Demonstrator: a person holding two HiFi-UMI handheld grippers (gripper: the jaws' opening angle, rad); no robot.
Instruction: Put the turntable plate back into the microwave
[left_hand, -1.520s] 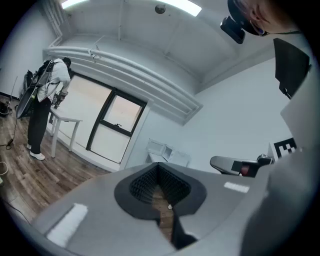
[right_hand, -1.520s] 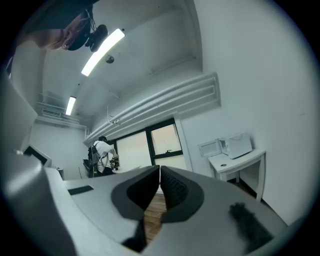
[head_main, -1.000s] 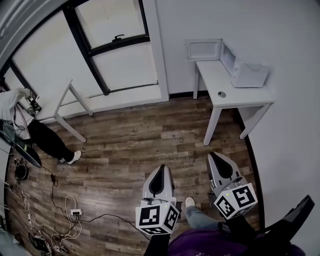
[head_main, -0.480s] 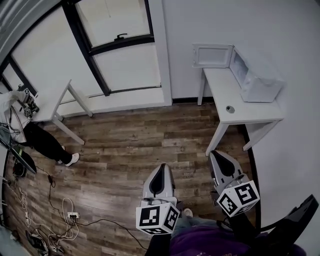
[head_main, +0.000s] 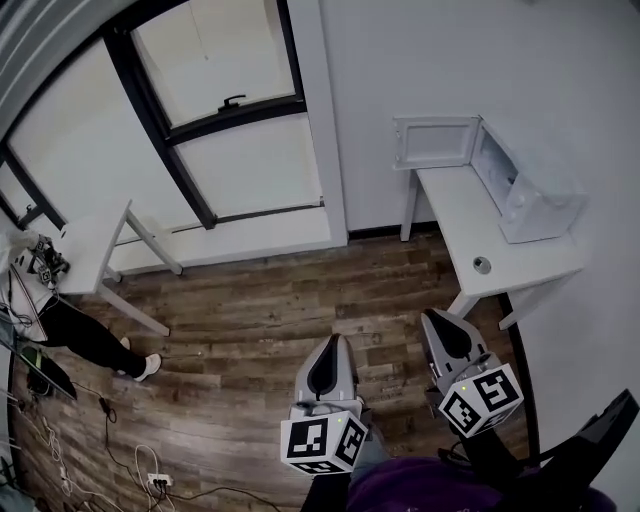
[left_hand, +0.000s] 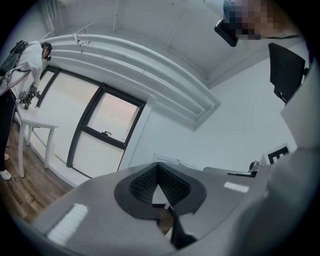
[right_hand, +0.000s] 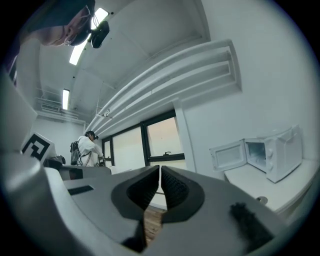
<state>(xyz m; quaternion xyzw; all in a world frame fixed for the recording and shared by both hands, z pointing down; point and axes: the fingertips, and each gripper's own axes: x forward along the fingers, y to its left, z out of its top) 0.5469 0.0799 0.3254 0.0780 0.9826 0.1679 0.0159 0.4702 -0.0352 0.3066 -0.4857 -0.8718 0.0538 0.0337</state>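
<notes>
A: Where is the microwave (head_main: 527, 196)?

B: At the far end of the white surface (head_main: 478, 228), against the right wall. Its door (head_main: 436, 142) is swung wide open to the left. In the right gripper view the microwave (right_hand: 283, 149) shows at the right with its pale inside open to the room.

A: And the plate?

B: I cannot make it out in any view. A small round thing (head_main: 482, 265) lies on the surface in front of the microwave, near the front end. I cannot tell what it is.

A: How are the grippers?

B: The left gripper (head_main: 331, 341) has its jaws closed, tips meeting, with nothing between them. The right gripper (head_main: 441, 319) is also pinched together, with only a thin slit between its pads and nothing in it.

A: Where are they relative to the microwave?

B: Both are over the wooden floor (head_main: 250, 330), side by side. The right gripper is short of the surface's near end, with the microwave ahead and to its right, well apart. The left gripper is further from it, towards the middle of the room.

A: Anything else?

B: A dark-framed window (head_main: 215, 100) fills the wall ahead. A person (head_main: 45, 300) stands at the far left edge.
</notes>
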